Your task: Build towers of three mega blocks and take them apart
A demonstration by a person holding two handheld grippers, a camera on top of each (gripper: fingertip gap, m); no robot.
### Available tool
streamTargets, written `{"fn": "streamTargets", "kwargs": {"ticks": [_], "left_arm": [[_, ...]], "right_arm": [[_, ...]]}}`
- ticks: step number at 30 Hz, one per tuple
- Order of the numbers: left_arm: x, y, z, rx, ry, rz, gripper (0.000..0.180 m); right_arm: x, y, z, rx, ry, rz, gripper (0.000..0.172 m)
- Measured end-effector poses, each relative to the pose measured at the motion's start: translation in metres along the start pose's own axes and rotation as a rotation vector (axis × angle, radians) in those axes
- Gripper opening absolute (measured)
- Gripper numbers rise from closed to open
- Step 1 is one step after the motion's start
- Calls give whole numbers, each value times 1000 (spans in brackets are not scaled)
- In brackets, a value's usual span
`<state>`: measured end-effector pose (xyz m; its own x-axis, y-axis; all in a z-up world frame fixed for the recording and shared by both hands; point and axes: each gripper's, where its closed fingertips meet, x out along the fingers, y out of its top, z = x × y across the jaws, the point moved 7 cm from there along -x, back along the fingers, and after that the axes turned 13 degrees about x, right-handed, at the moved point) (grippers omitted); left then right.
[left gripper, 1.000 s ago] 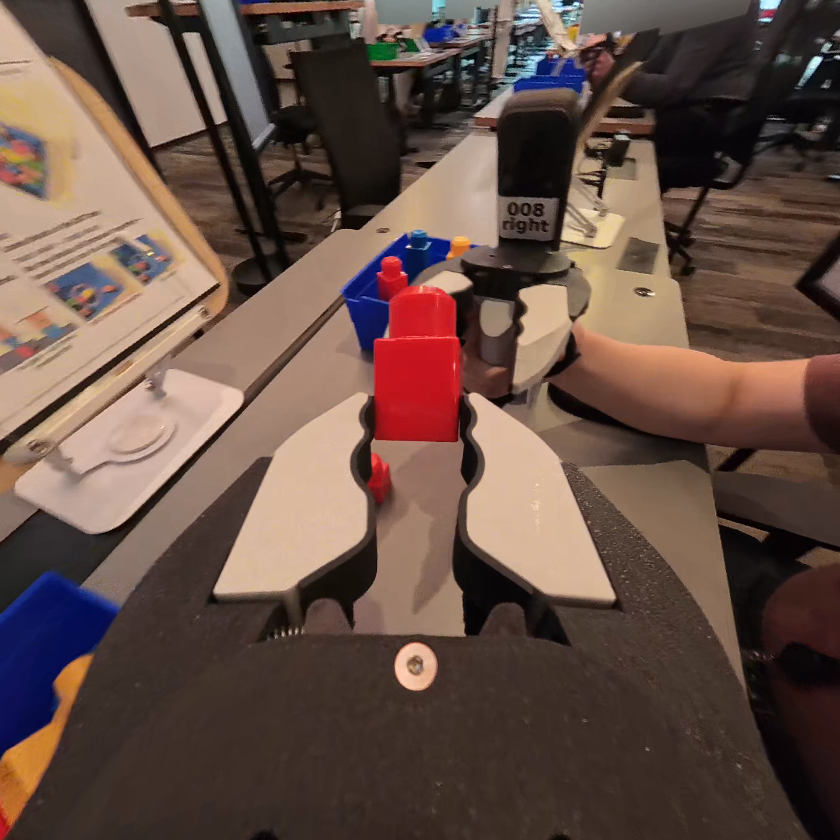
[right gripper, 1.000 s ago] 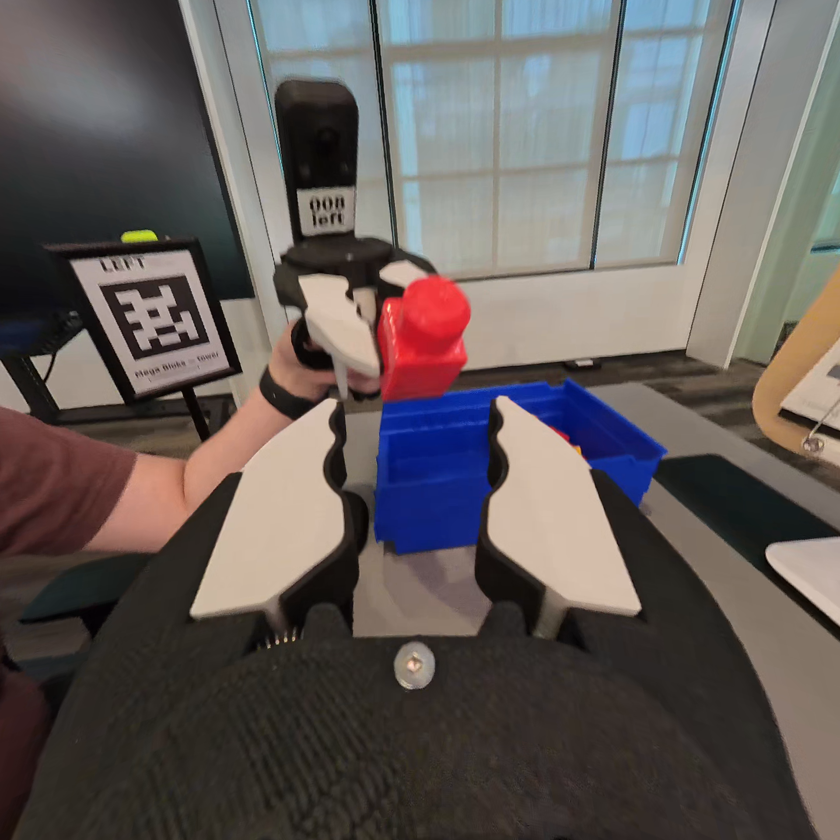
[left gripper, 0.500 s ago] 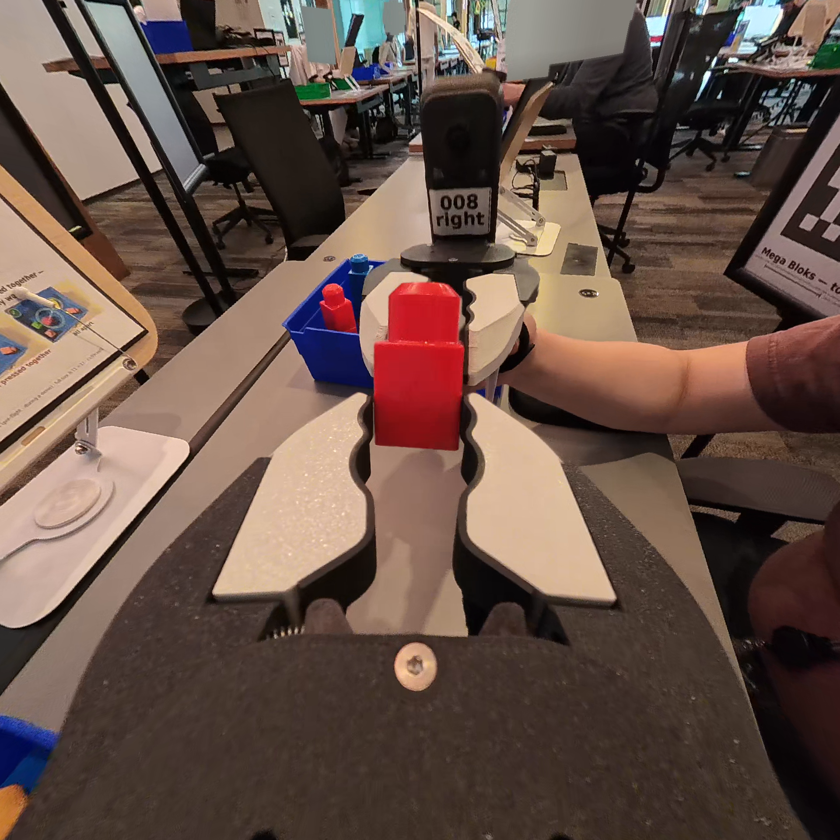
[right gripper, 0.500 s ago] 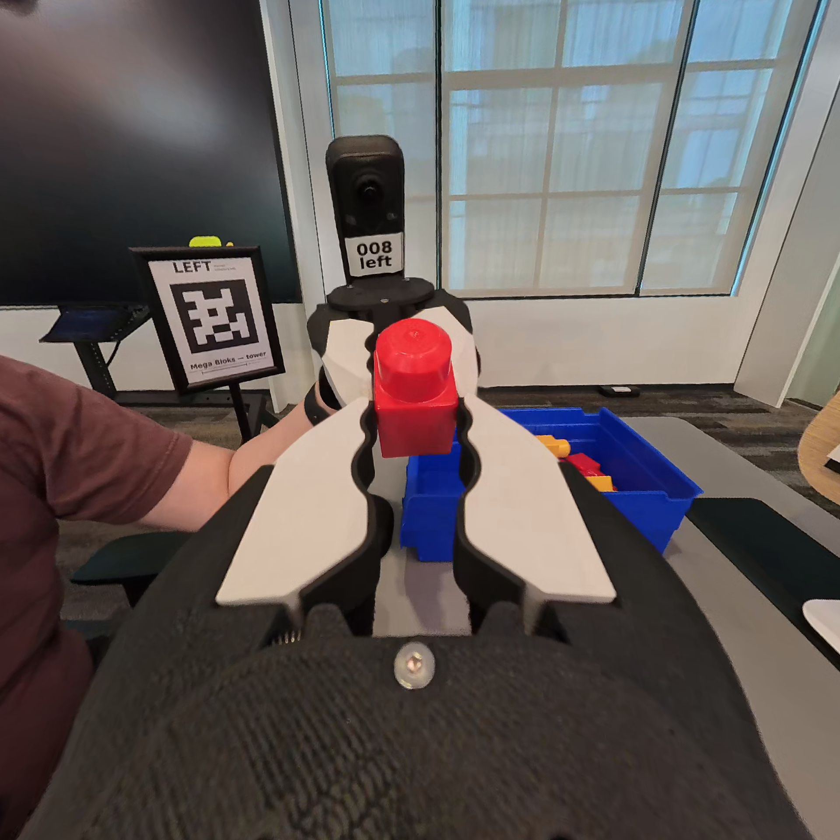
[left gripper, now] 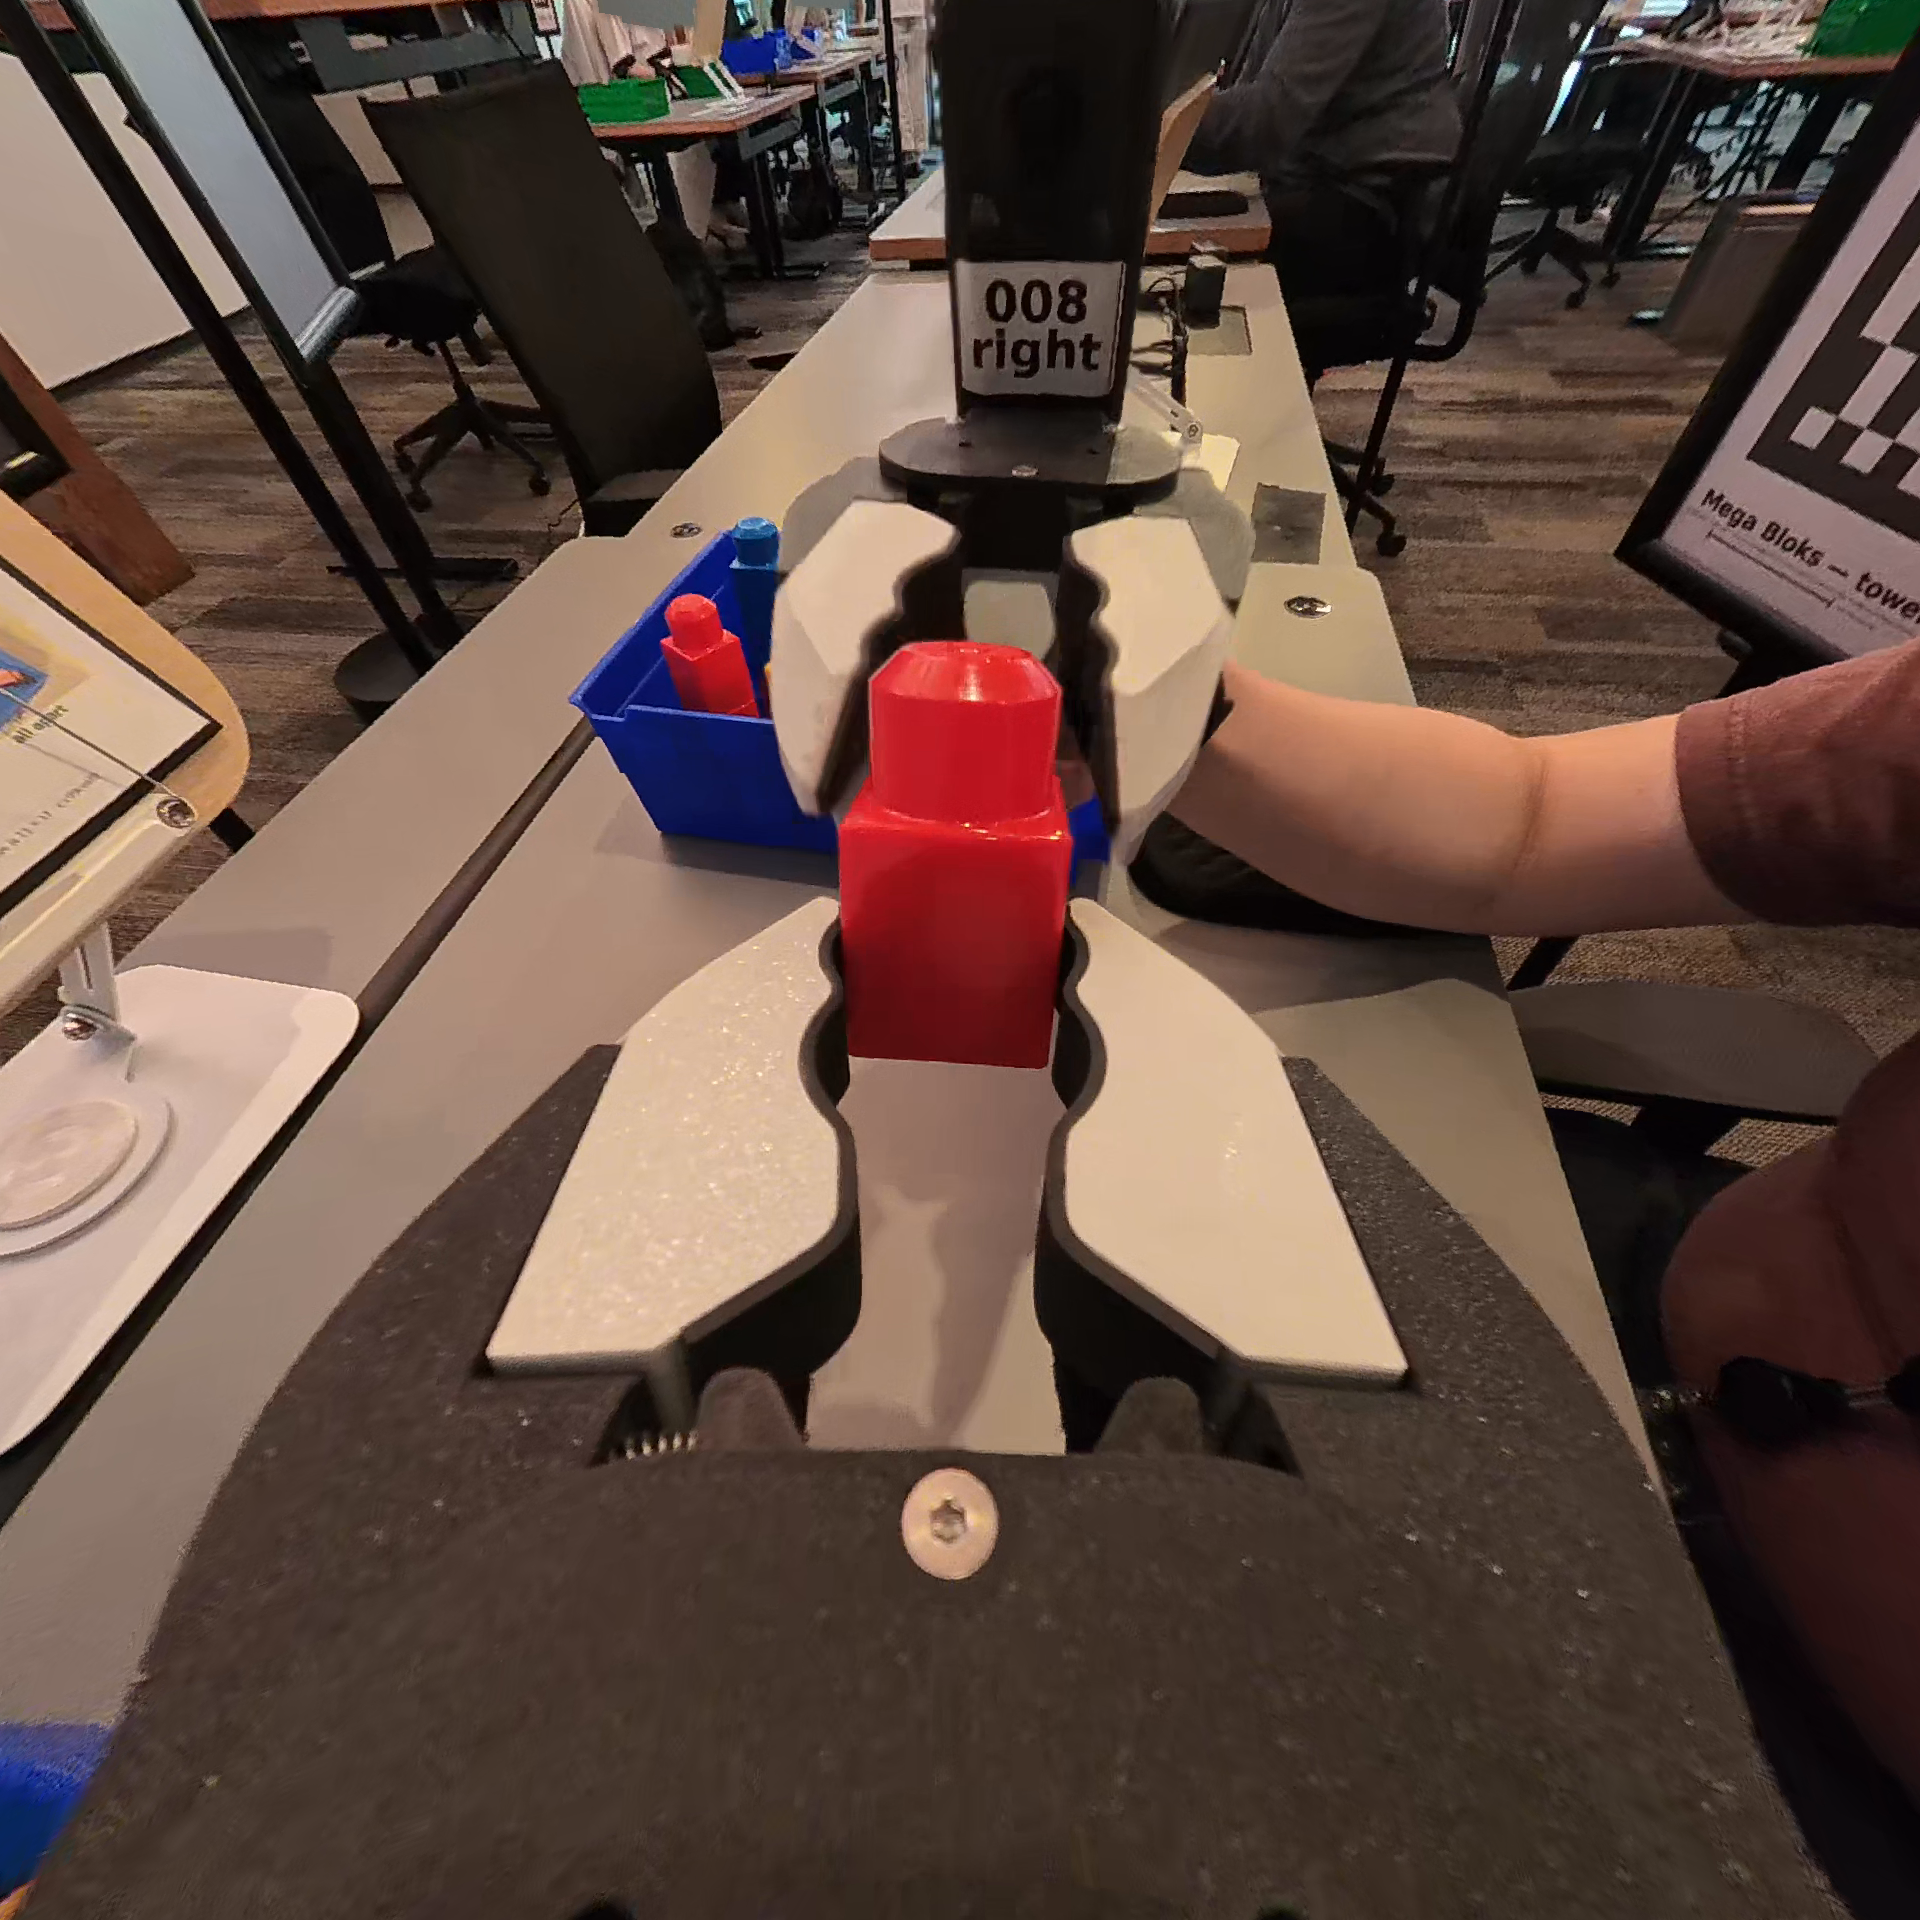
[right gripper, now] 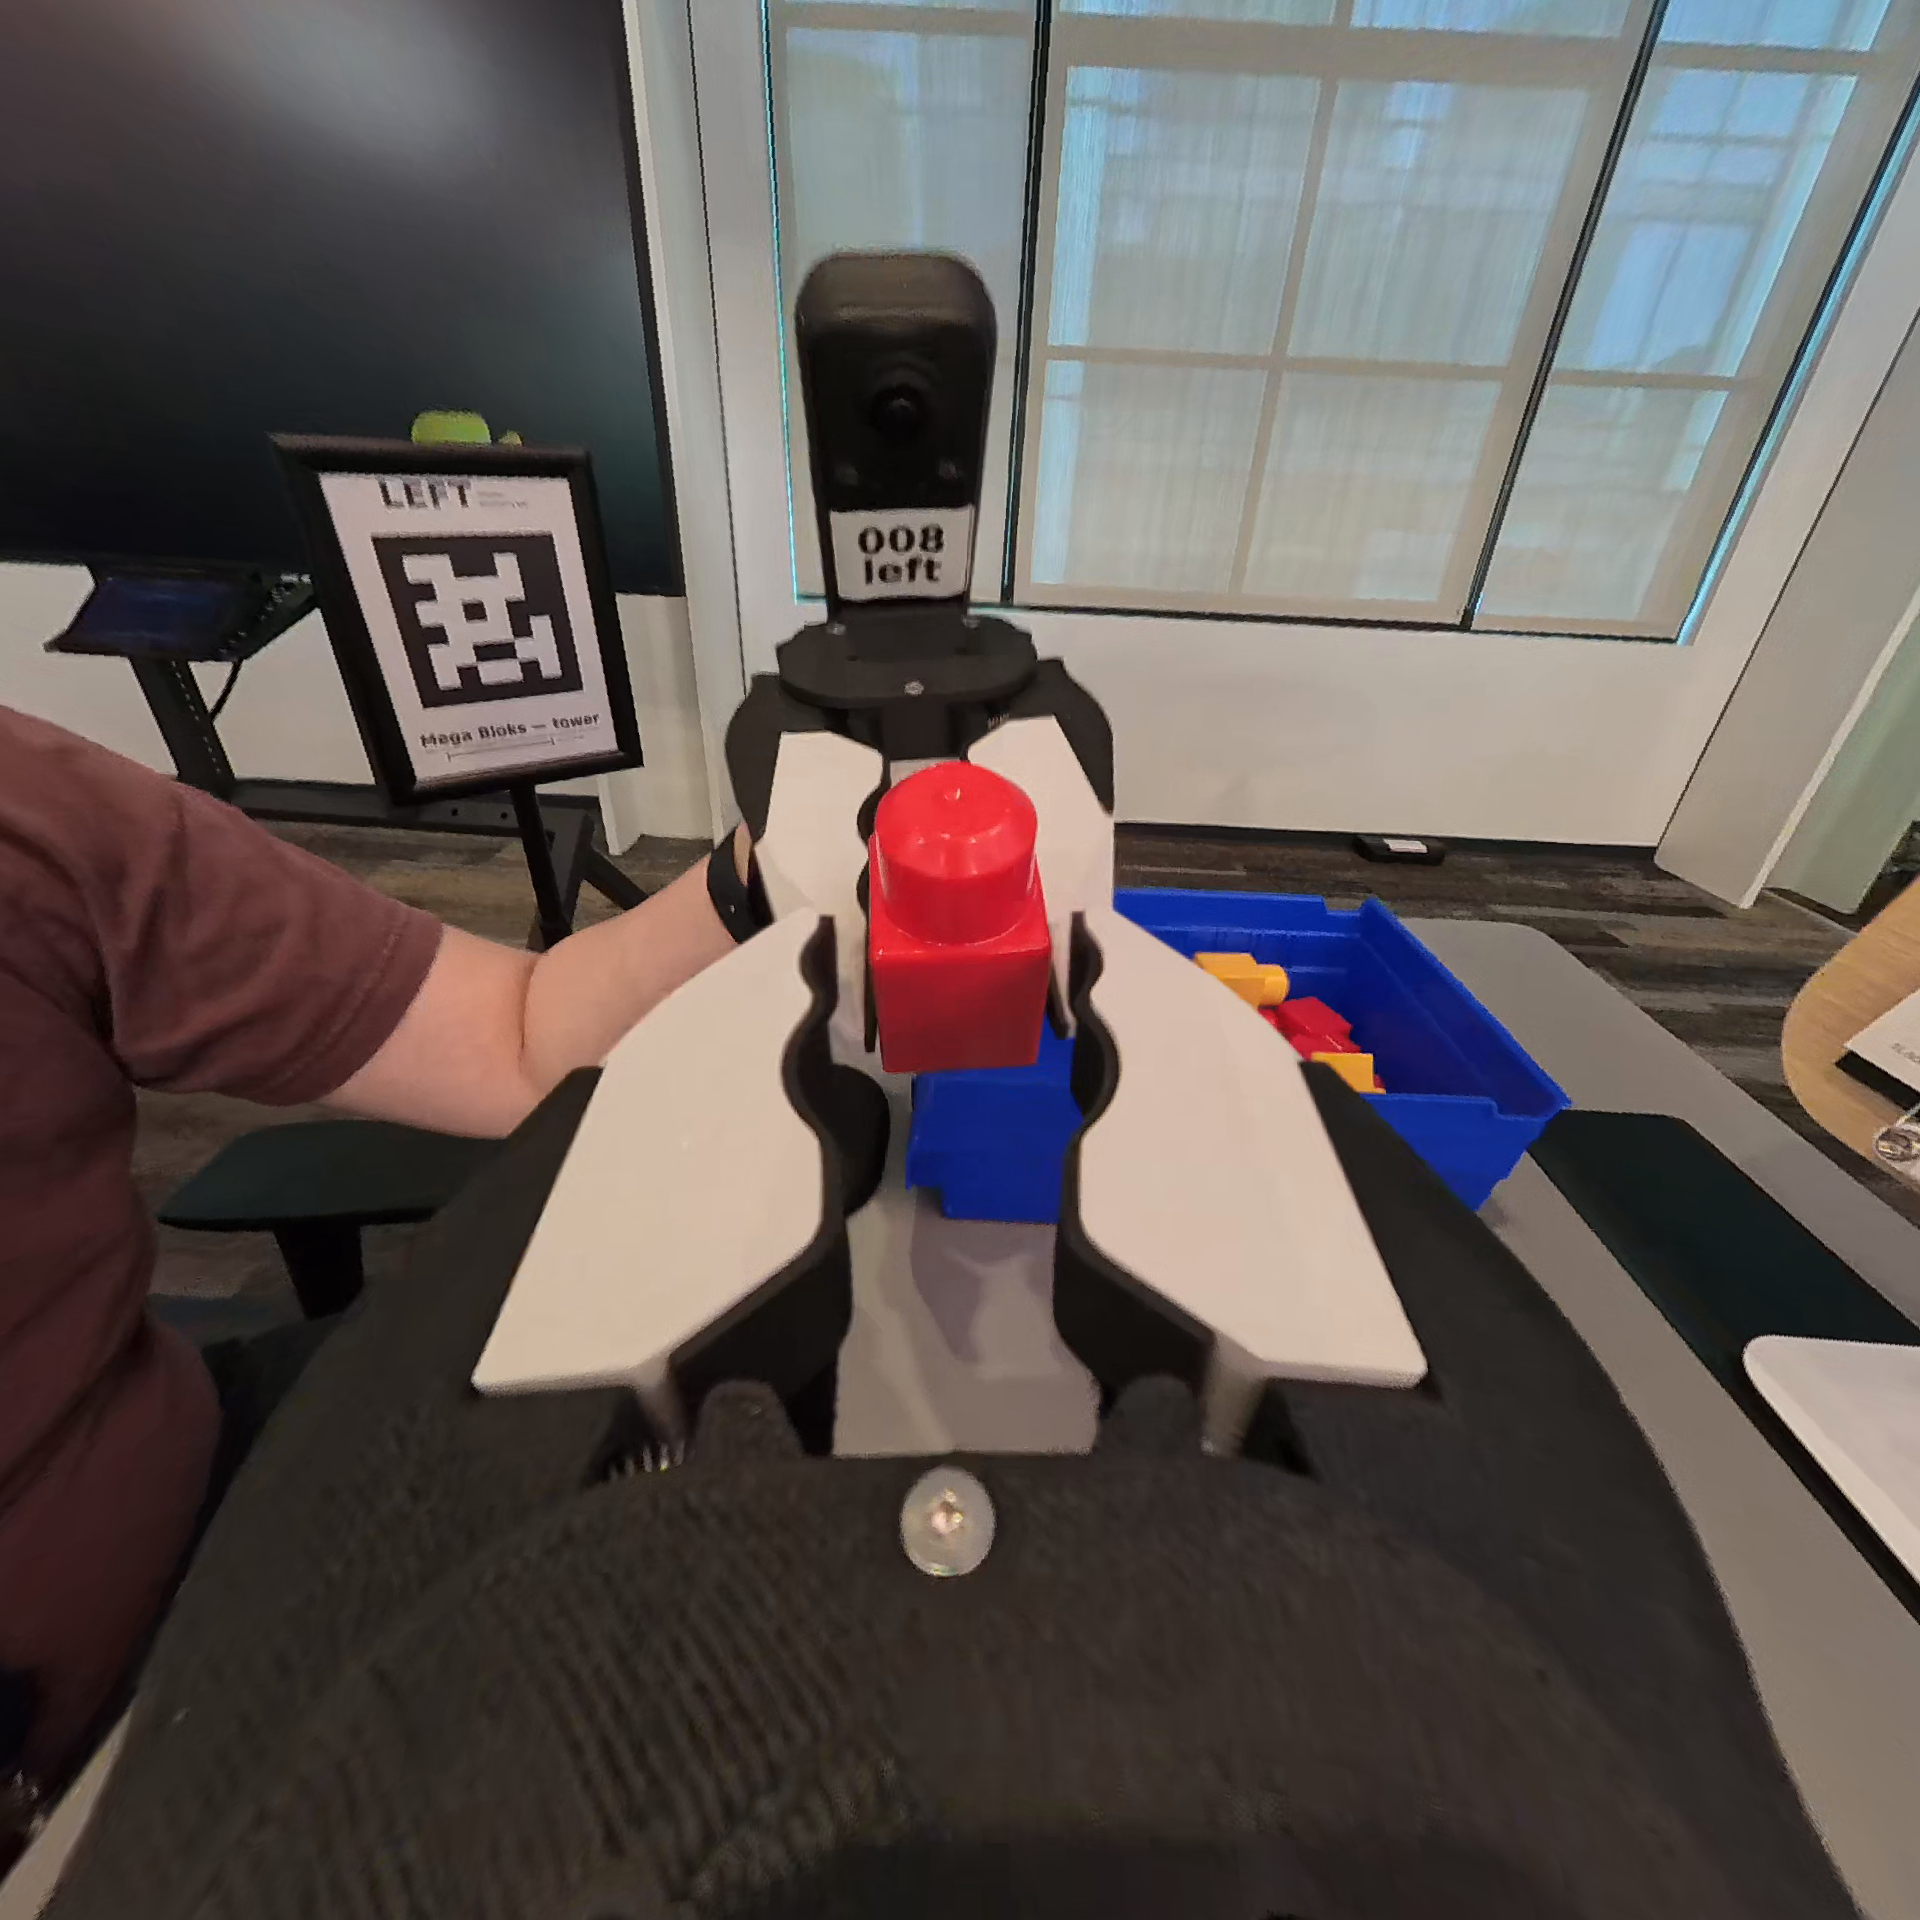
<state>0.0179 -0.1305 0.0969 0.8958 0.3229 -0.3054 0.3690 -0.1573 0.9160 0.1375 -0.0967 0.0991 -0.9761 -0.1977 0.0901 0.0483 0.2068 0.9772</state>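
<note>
Two hand-held grippers face each other over the bench [left gripper: 468,935], and one red block [left gripper: 951,935] hangs between them; my left hand-held gripper [left gripper: 951,966] is clenched on its body, pads pressed to both sides, so the stud stays upright and free. My right hand-held gripper [right gripper: 951,987] straddles the same block with a sliver of gap each side, so I count it as released, though blur makes that less than certain. Blue bin [right gripper: 1455,1039] beyond holds yellow and red blocks; another bin [left gripper: 665,748] holds standing ones.
</note>
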Motion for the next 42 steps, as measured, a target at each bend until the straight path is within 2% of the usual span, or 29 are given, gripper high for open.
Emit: {"fn": "streamTargets", "kwargs": {"ticks": [4,5,6,7,13,20,21,22,23,25,28,30,32,36,39,40,42], "left_arm": [[1,-2,0,-7,-14,-7,36],[2,-3,0,-6,-17,-14,36],[3,-3,1,-6,-19,-22,36],[4,-3,2,-7,-25,-21,36],[6,-1,1,-39,-23,7,36],[11,-5,-1,-48,-22,-28,36],[10,-6,-3,-50,-8,-36,36],[7,-7,-6,-50,9,-46,36],[2,-8,-9,-55,20,-51,36],[-13,-9,-17,-75,47,-37,36],[-44,-5,-27,-107,113,28,35],[-63,-3,-30,-113,155,58,35],[-77,0,-31,-100,189,74,36],[-91,5,-30,-95,215,106,36],[-92,6,-30,-101,236,105,36],[-92,7,-30,-108,235,109,36],[-91,8,-29,-116,228,113,36]], "right_arm": [[1,3,-1,4,-24,2,50],[2,2,-2,1,-30,-4,44],[3,3,-2,7,-23,-4,31],[4,3,-3,19,-15,1,28],[4,1,-1,33,-7,-15,28],[3,-1,1,19,-19,-12,28],[1,1,2,8,-32,11,31],[-2,3,4,-2,-56,24,46],[-6,2,8,-11,-91,-1,50],[-13,-10,23,-49,-229,-157,46],[-23,-48,59,-88,-515,-503,46],[-30,-77,78,-72,-632,-731,45],[-34,-101,90,-51,-677,-887,47],[-29,-134,104,116,-673,-941,50],[-24,-143,114,256,-752,-856,51],[-23,-145,116,311,-797,-824,54],[-17,-146,116,398,-881,-753,71]]}}
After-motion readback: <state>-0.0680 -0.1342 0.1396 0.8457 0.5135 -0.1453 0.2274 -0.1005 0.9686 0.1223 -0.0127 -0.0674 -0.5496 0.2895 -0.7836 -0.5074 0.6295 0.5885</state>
